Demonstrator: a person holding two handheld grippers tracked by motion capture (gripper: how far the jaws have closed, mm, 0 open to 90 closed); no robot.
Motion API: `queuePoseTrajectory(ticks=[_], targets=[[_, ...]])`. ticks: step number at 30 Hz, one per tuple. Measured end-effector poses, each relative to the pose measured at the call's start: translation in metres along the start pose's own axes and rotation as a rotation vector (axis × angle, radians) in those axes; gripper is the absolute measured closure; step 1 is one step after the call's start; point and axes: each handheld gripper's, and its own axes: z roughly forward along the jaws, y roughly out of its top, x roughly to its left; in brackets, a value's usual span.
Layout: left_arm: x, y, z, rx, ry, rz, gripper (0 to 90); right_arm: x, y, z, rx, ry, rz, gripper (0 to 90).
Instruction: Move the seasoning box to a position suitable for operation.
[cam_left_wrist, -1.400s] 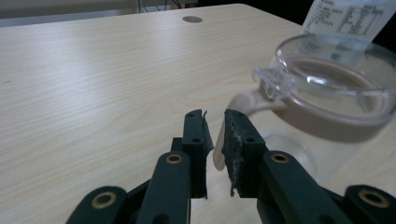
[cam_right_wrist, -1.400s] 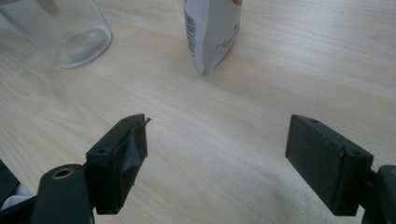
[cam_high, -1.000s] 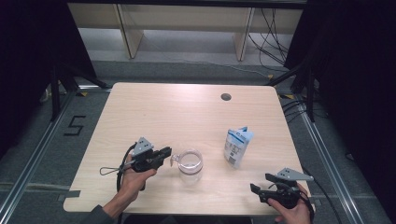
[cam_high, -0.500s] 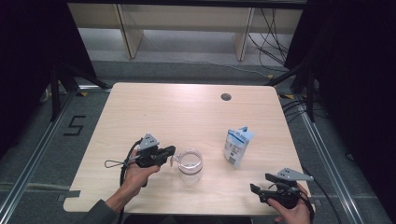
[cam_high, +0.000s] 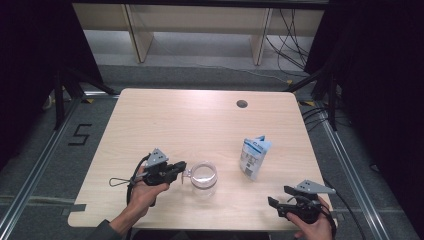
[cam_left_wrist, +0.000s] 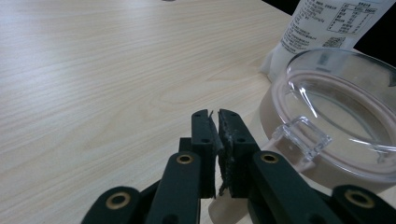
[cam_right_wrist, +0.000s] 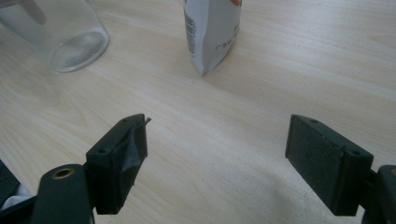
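Your right gripper (cam_high: 280, 204), nearest at the table's front right corner, has its jaws spread wide over bare wood with nothing between them. Your left gripper (cam_high: 181, 167), front left, has its jaws pressed together, holding nothing, their tips just beside the handle of the clear glass jug (cam_high: 204, 174), which stands upright front of centre. Beyond, right of the jug: a white pouch (cam_high: 254, 157), upright on the table (cam_high: 190, 115).

Even overhead light falls on the pale surface (cam_high: 165, 120); the surroundings stay dark. Shadows are faint. Close-ups blur slightly at near edges.
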Motion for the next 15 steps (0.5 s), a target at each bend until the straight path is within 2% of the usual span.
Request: queuePoseTrajectory(ticks=[1,4,7,12,13,15], targets=[[-0.001,-0.001,-0.001,-0.006,0.008,-0.018,83.9,0.0,0.0,0.0,-0.005,-0.005,-0.006,21.9],[0.001,-0.002,-0.004,-0.023,0.029,-0.007,79.8,0.0,0.0,0.0,-0.007,-0.004,-0.004,21.9],[0.003,-0.002,-0.006,-0.046,0.026,-0.014,79.6,0.0,0.0,0.0,-0.007,-0.003,-0.005,21.9],[0.004,-0.003,-0.017,-0.09,0.052,-0.02,81.5,0.0,0.0,0.0,-0.01,-0.003,-0.008,21.9],[0.004,-0.002,-0.022,-0.104,0.039,-0.018,82.4,0.002,0.0,0.0,-0.003,-0.004,0.005,21.9],[0.002,-0.002,-0.026,-0.109,0.04,-0.012,82.9,0.004,0.001,0.0,0.007,0.008,0.038,21.9]])
